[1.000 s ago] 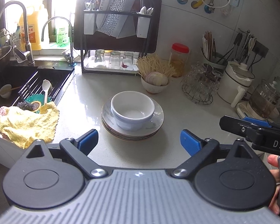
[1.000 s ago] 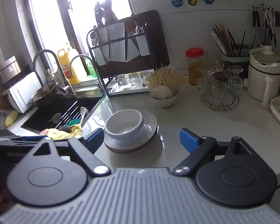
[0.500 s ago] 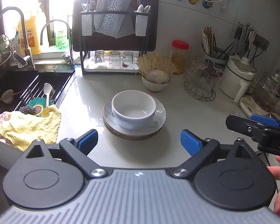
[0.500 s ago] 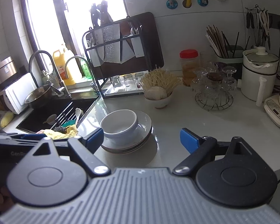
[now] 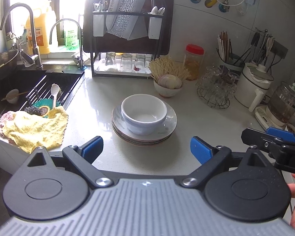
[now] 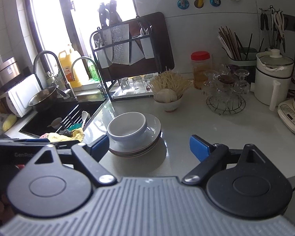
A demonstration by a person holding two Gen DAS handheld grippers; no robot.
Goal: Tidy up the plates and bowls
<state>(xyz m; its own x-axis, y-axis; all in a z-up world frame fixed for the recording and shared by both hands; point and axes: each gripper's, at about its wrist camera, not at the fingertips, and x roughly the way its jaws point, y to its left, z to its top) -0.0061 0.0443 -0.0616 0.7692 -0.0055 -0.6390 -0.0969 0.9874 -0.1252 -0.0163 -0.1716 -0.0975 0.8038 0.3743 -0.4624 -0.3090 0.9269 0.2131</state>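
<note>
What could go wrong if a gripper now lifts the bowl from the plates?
The bowl looks smooth and glazed, so it may slip from the pads. It sits on stacked plates, which could shift if dragged. Both the left gripper and right gripper are open and close together, so they might collide.

My own gripper body fills the lower part of both wrist views and hides the near strip of the desk. The plates sit in a stack under the bowl; I can see only their rims, so I cannot count them. In the left view my right gripper is cut off by the right edge, its lettering broken off after a "D". In the right view my left gripper is a dark shape at the left edge, and its fingers barely show. The writing on the bottles by the window is too small to read.
</note>
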